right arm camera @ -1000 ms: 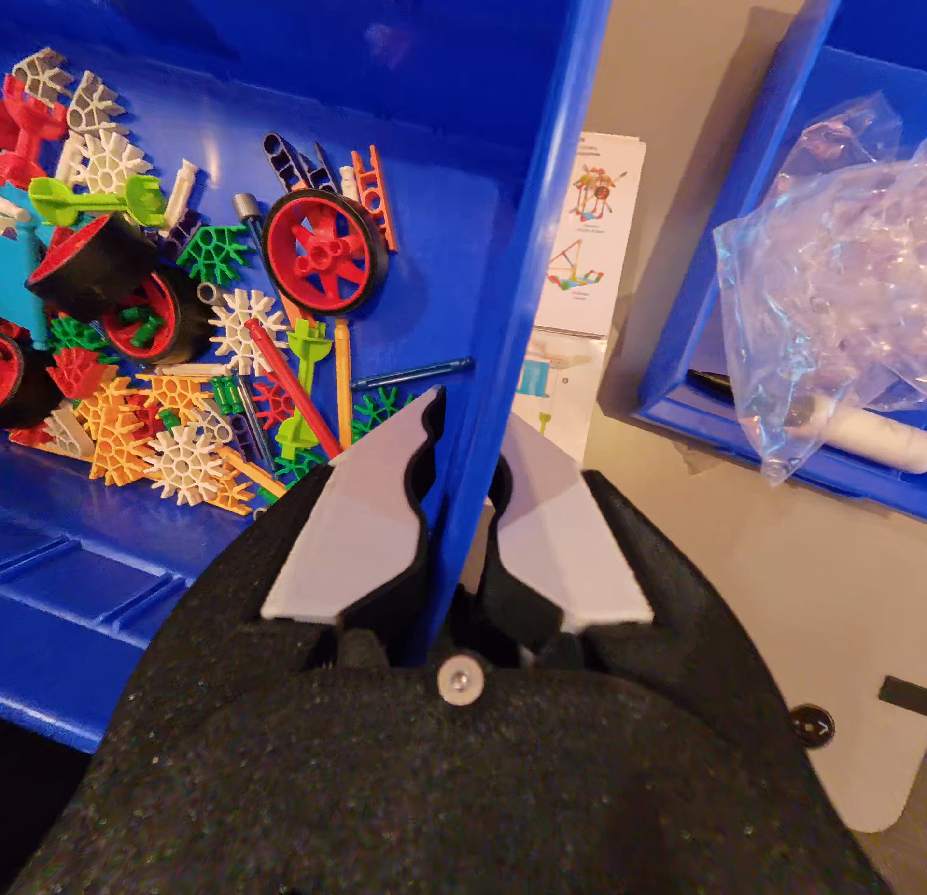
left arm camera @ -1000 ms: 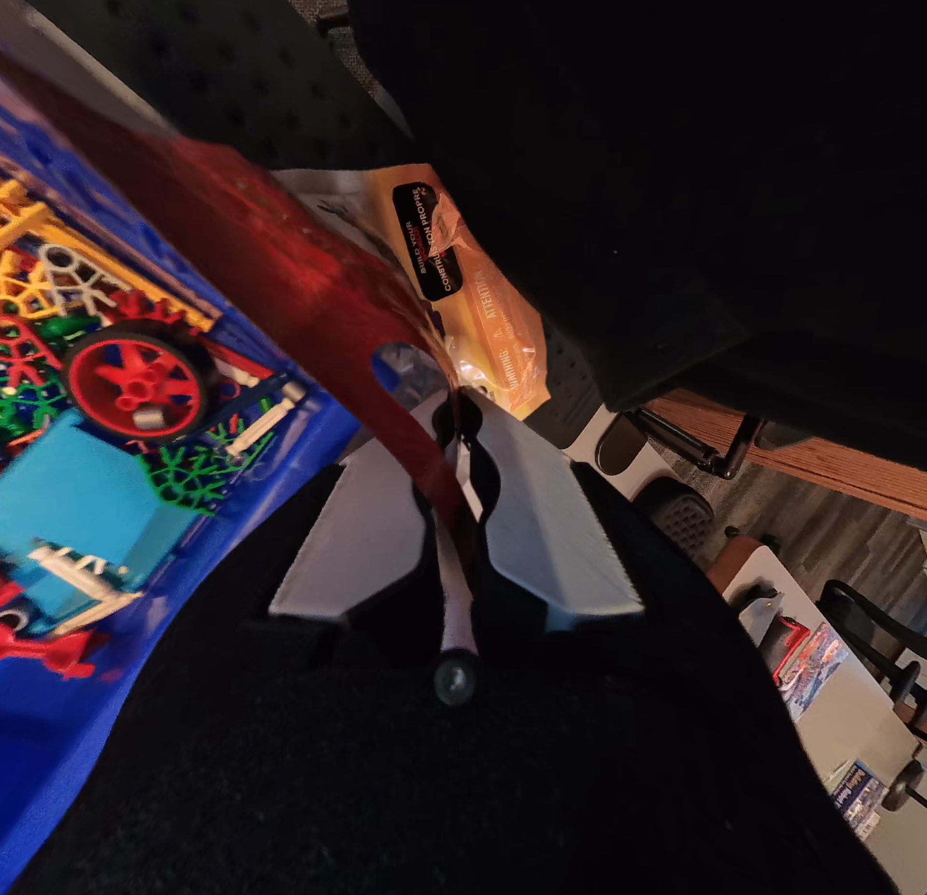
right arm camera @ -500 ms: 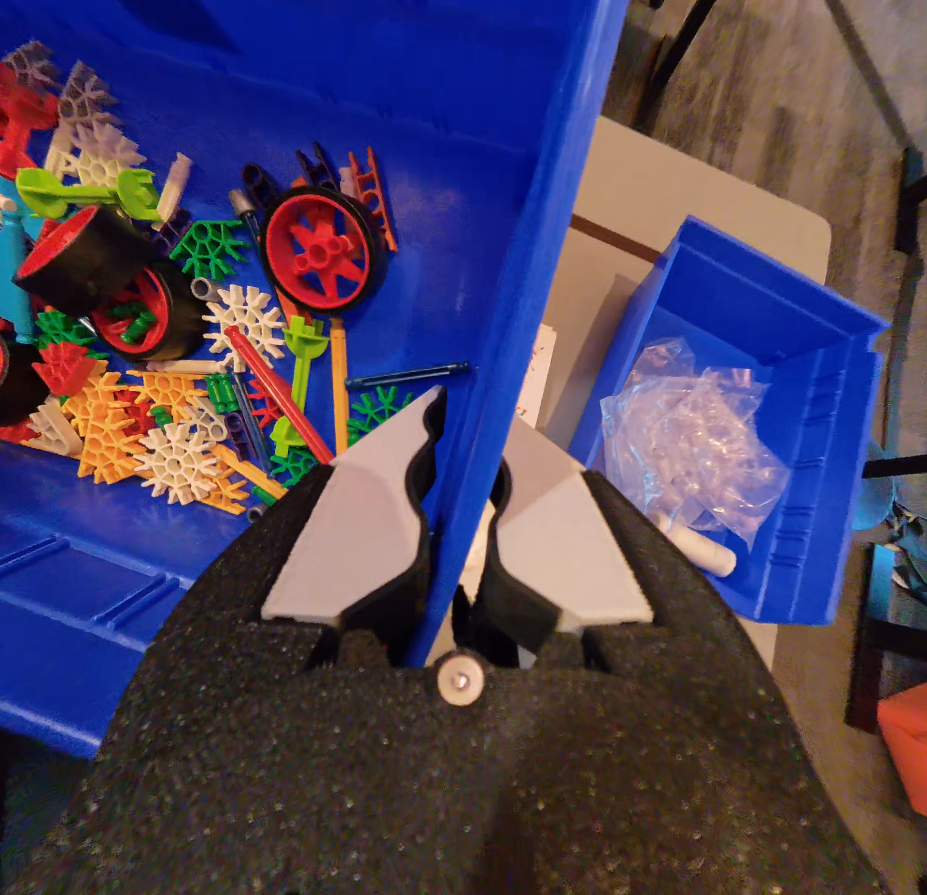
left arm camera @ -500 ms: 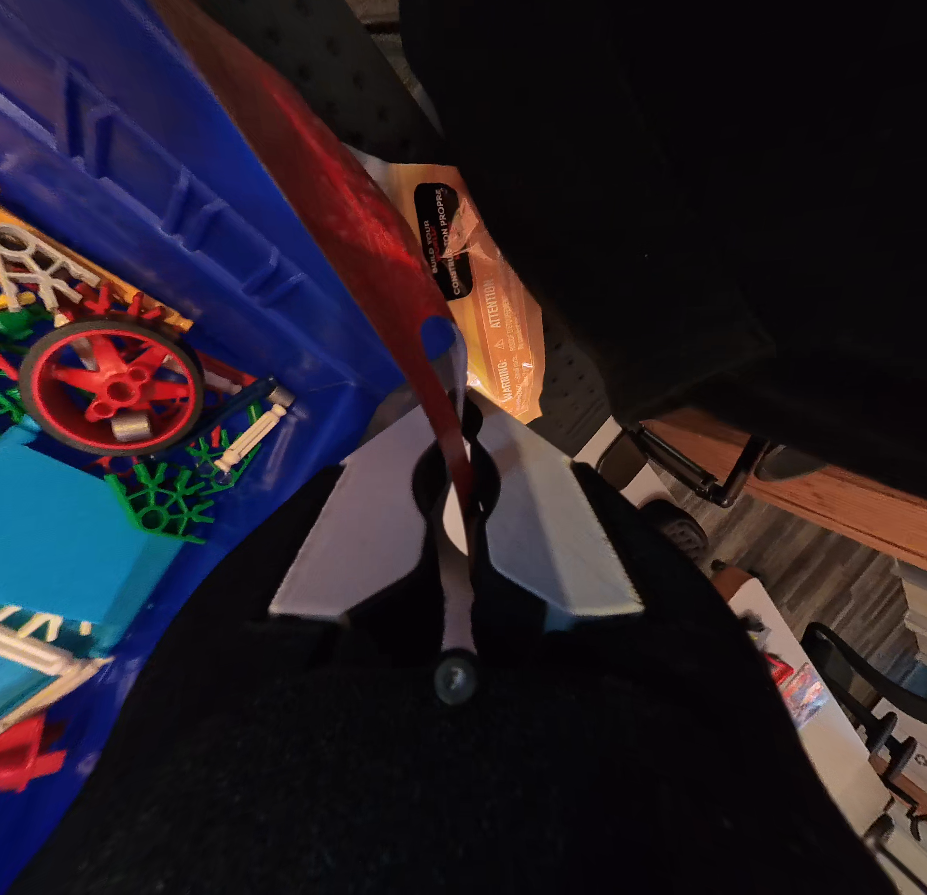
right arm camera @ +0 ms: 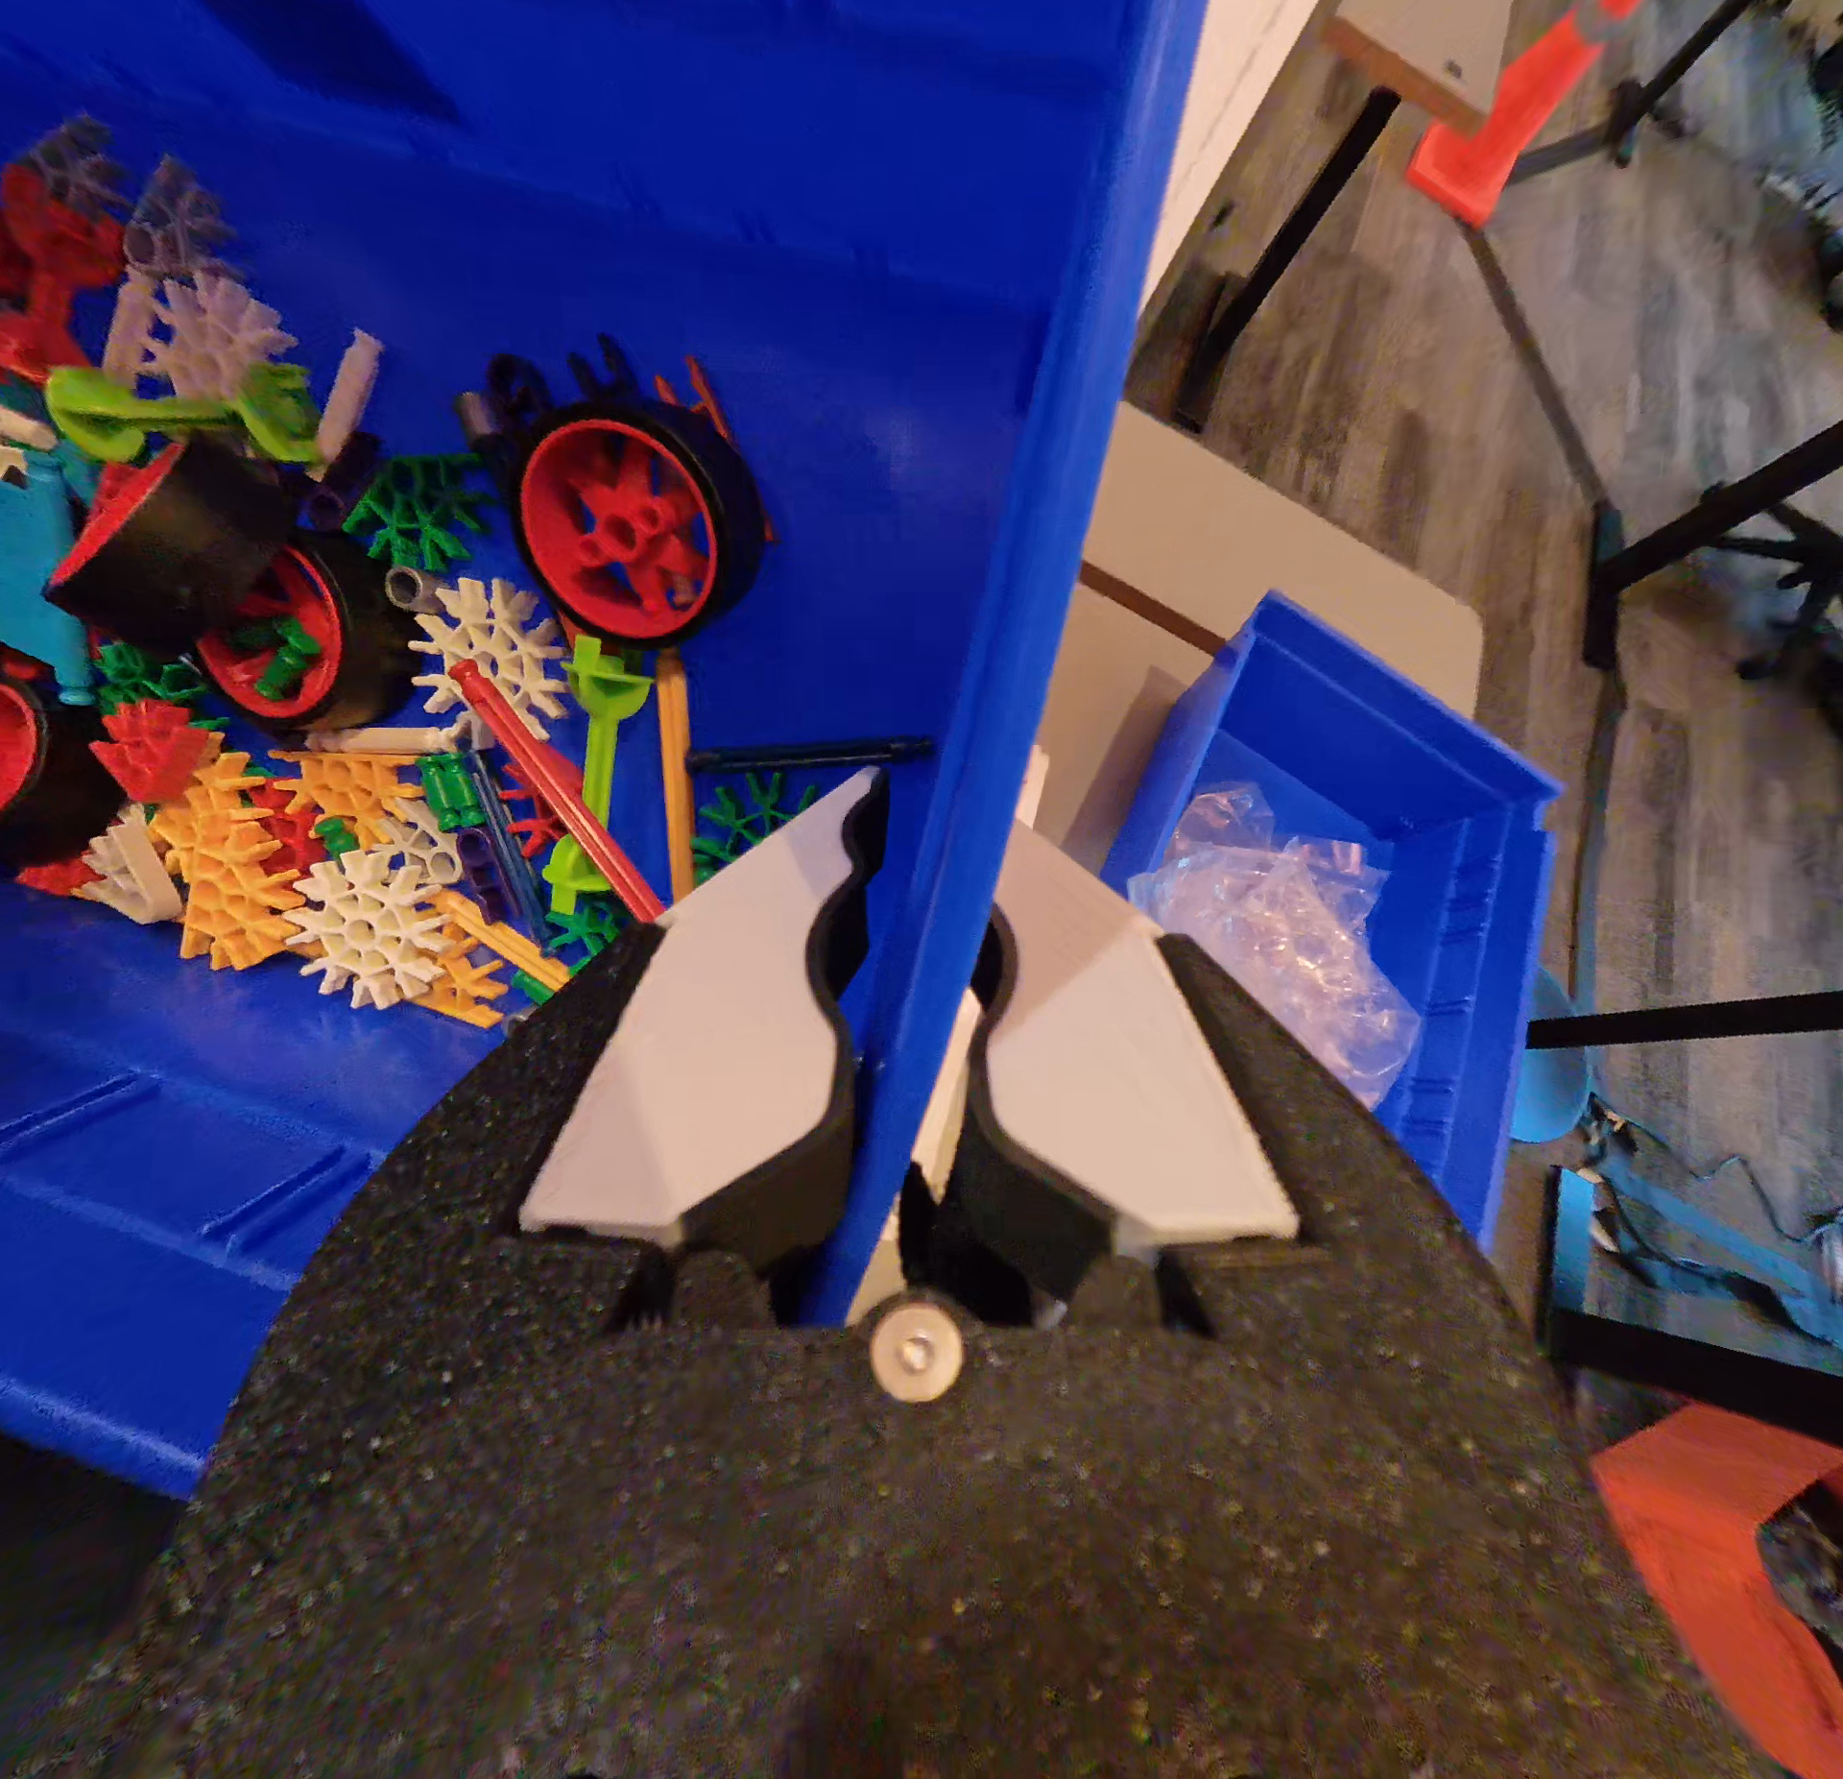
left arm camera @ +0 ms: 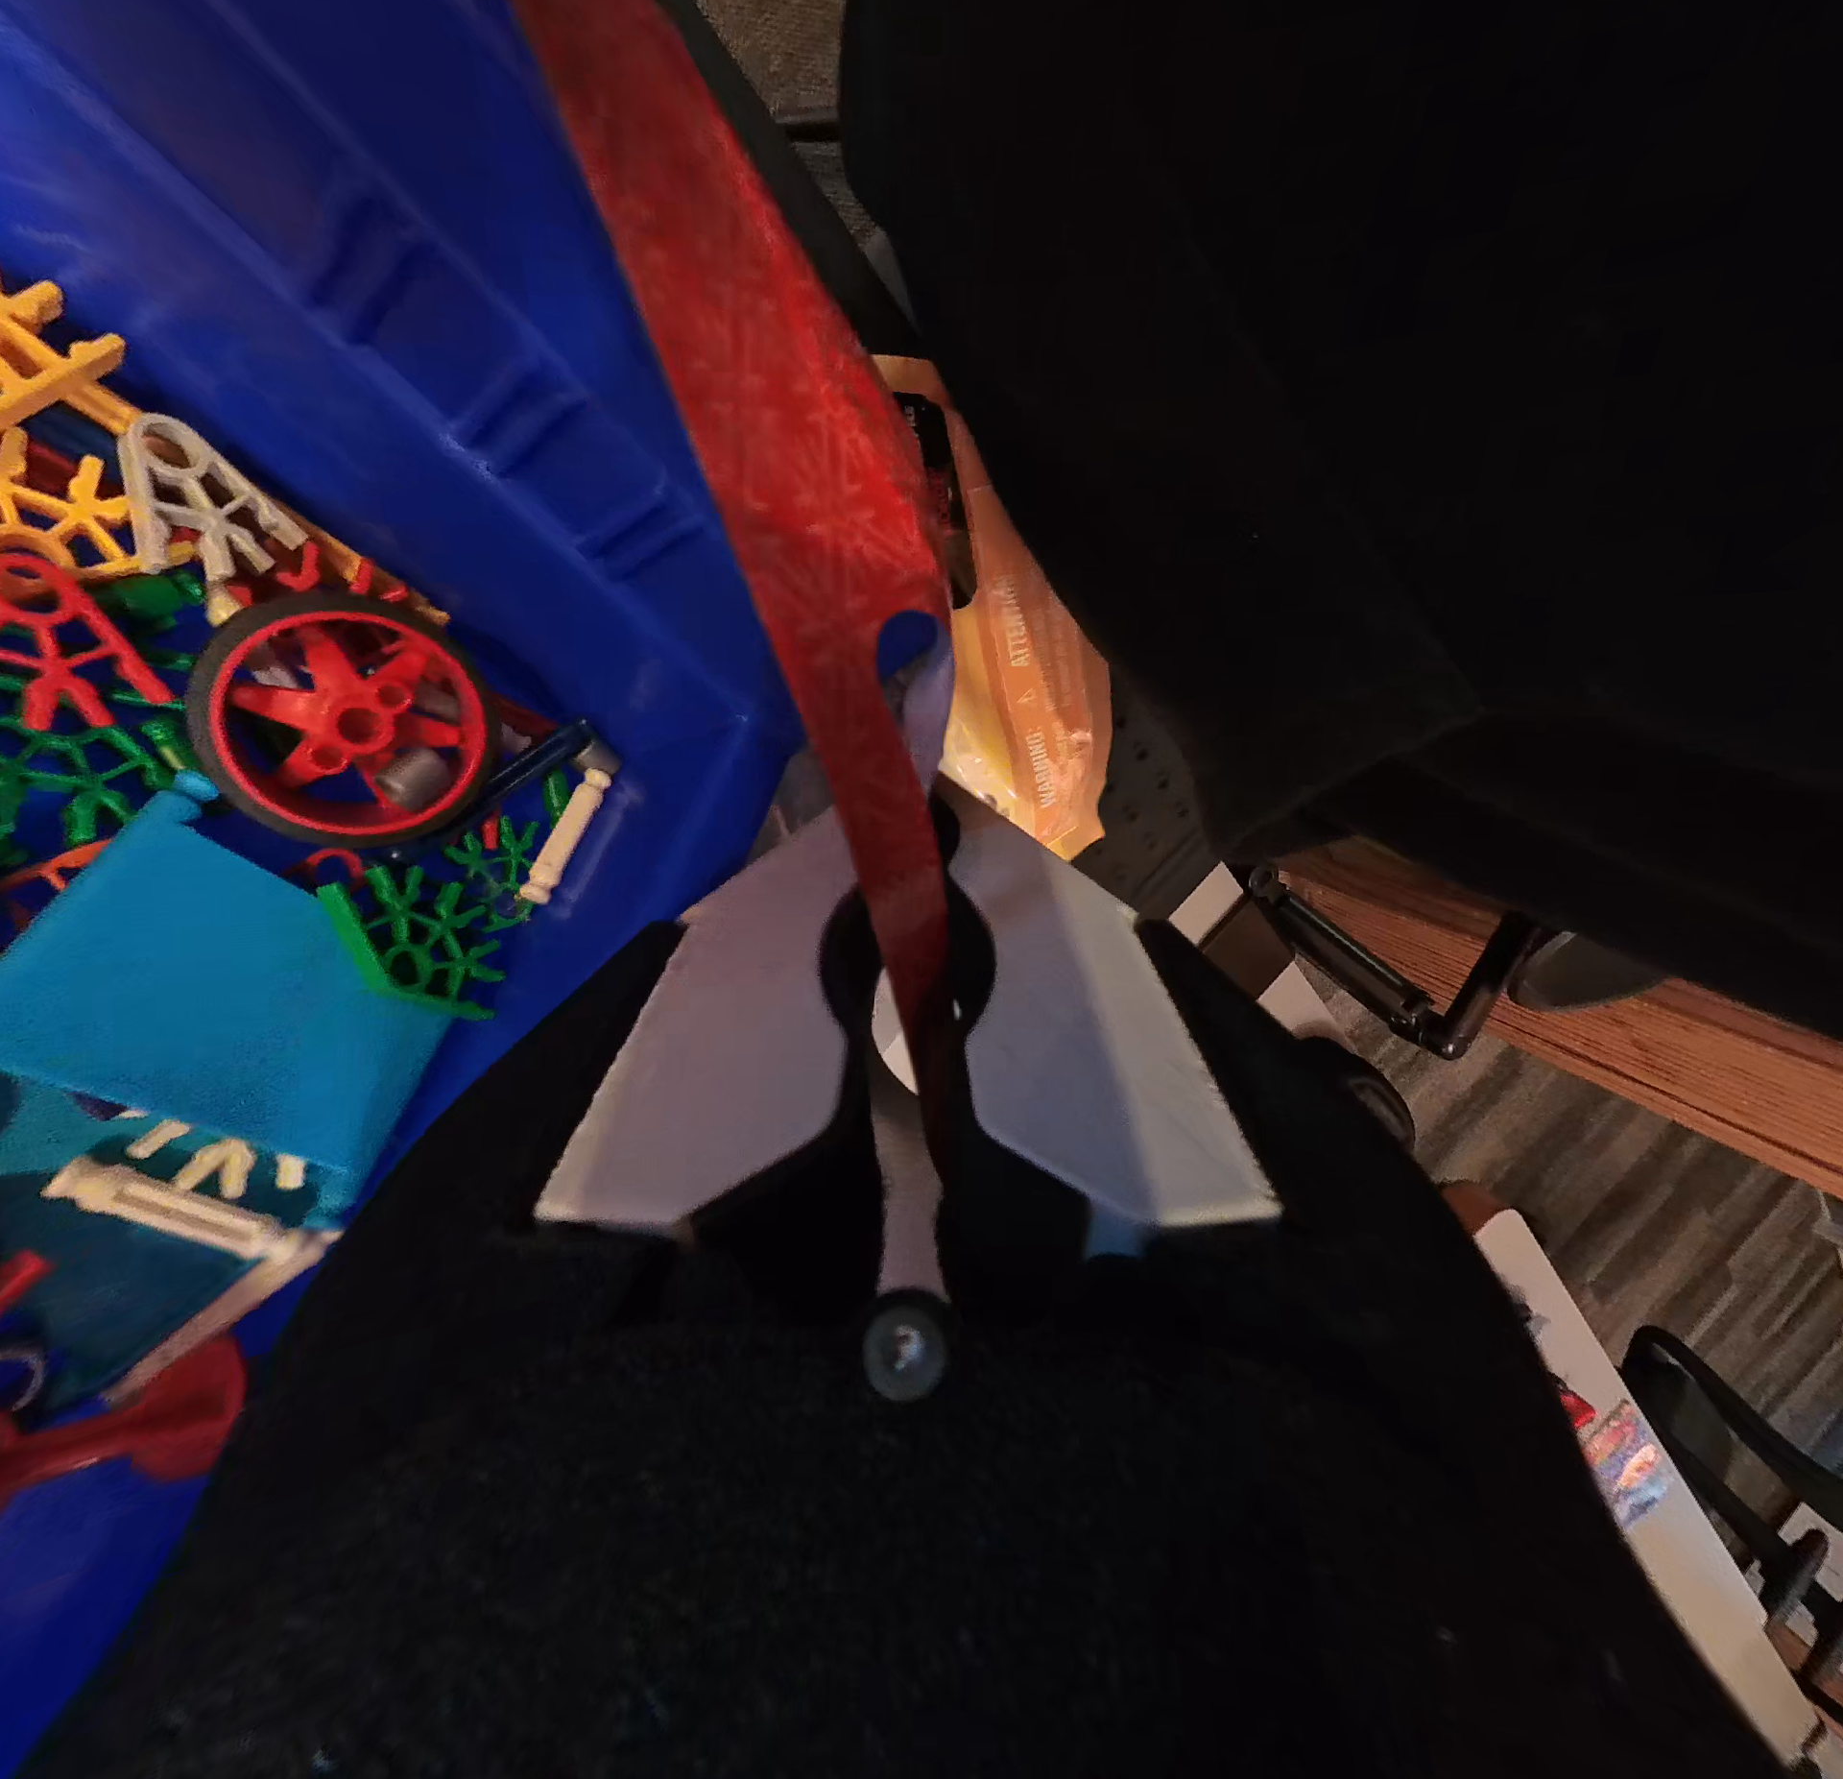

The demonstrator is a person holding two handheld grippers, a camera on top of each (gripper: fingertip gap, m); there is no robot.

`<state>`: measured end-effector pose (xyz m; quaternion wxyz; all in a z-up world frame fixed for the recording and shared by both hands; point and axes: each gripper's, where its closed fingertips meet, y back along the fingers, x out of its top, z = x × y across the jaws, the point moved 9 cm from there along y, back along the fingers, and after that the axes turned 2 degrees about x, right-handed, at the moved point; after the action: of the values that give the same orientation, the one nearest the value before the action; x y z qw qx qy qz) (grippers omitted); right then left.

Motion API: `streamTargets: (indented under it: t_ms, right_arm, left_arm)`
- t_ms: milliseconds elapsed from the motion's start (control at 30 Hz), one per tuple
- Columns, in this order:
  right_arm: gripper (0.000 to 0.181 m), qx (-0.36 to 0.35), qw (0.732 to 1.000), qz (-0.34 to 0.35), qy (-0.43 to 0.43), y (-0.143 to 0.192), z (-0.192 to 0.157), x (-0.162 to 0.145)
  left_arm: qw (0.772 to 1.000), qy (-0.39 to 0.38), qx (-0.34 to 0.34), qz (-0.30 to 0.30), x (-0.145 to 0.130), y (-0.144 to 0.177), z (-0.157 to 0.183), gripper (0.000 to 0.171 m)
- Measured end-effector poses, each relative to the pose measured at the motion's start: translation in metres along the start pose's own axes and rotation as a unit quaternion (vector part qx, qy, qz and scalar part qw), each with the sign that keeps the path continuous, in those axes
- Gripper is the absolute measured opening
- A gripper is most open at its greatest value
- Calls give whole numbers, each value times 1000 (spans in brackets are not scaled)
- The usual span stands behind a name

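A large blue bin (right arm camera: 758,185) holds several coloured plastic construction pieces, among them red wheels with black tyres (right arm camera: 623,534), white and orange snowflake connectors and rods. My right gripper (right arm camera: 947,813) is shut on the bin's blue side wall (right arm camera: 1037,554), one finger inside and one outside. In the left wrist view the same bin (left arm camera: 419,265) shows a red wheel (left arm camera: 344,719) and a teal block (left arm camera: 199,973). My left gripper (left arm camera: 903,833) is shut on a thin red edge strip (left arm camera: 788,414) along the bin's side. The bin hangs above the table.
Below on the pale table (right arm camera: 1247,554) stands a smaller blue bin (right arm camera: 1476,833) with a crumpled clear plastic bag (right arm camera: 1267,923). An orange printed bag (left arm camera: 1037,694) lies past the left gripper. A dark chair (left arm camera: 1396,335), a wooden edge (left arm camera: 1646,1063) and black stands (right arm camera: 1695,534) are around. Across from one pair of fingers to the other is roughly 30 centimetres.
Both grippers have kept their grip while the large bin rose. In the right wrist view the table and small bin have dropped farther away. In the left wrist view the bin has swung more upright.
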<state>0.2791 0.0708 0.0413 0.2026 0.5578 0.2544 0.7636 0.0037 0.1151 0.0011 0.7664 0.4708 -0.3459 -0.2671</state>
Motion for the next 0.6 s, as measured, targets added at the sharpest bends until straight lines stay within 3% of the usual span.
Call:
streamTargets:
  t_ms: [600]
  right_arm:
    - [8, -70, 993, 25, 95, 41, -24, 54]
  left_arm:
    - [998, 11, 48, 37, 3, 13, 7, 0]
